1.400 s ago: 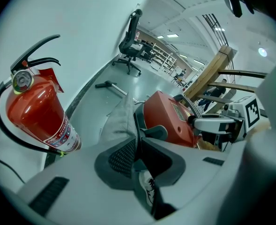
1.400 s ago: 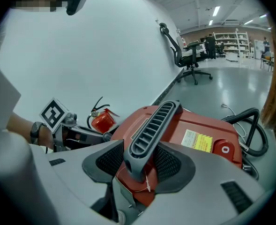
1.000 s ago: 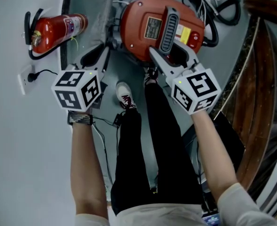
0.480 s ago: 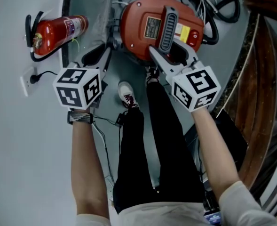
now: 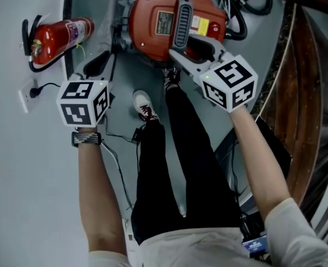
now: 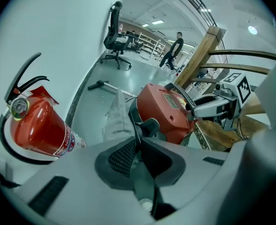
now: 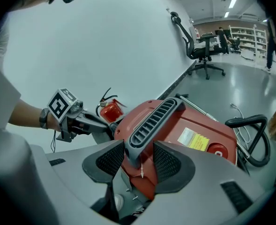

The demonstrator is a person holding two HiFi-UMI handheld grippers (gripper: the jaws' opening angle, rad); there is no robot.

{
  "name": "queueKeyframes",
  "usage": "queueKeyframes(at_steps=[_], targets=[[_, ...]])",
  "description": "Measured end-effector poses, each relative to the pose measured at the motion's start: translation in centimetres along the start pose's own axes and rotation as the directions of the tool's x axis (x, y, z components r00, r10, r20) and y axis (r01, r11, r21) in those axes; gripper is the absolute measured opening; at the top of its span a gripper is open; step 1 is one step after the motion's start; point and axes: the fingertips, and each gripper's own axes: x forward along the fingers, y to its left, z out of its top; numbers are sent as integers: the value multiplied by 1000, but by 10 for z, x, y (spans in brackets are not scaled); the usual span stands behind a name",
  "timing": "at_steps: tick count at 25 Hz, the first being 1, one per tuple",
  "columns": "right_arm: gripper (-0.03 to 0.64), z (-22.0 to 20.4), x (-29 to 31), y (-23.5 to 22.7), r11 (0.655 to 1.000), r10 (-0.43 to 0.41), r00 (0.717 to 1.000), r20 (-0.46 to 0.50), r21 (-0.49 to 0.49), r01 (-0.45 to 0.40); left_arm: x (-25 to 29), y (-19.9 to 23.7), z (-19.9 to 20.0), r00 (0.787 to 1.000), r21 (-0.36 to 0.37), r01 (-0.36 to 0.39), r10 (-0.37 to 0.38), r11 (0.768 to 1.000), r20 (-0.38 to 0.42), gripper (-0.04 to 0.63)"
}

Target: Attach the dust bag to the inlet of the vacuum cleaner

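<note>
Both arms reach forward and down: left forearm (image 5: pixel 91 188) bare and straight with a dark band (image 5: pixel 87 138) at the wrist, right forearm (image 5: pixel 258 160) bare and angled inward from a light sleeve (image 5: pixel 297 232). The left gripper (image 6: pixel 138 125) has jaws pressed together, pads meeting. The right gripper (image 7: pixel 140 146) has jaws apart, straddling the near end of the vacuum cleaner handle (image 7: pixel 154 118), contact unclear

nothing reads clearly — the yellow sticker (image 5: pixel 199 24) on the vacuum cleaner (image 5: pixel 147 32) and the print on the fire extinguisher (image 5: pixel 55 36) are too small.
</note>
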Motion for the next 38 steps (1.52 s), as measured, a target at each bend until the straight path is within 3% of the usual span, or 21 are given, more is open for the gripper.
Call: queueKeyframes(at_steps=[7,14,24,28,38], targets=[[145,-24,-26,3,998,31,996,-86,-45,-35,-17,-2,-5,999,20,-31,31,999,5,2],[65,-8,-51,7,996,-1,998,-65,-86,-5,-38,-17,12,998,35,-32,31,999,49,2],[48,32,-89,27,987,-16,1000,-11,-162,14,-81,-68,69,987,186,-41,10,982,162,2],[46,38,-107,37,987,-31,1000,3,-155,31,-98,-87,73,989,274,-51,10,960,150,2],[46,58,-150,91,983,15,1000,-13,-183,-18,-147,-123,92,987,280,-41,-4,959,159,2]])
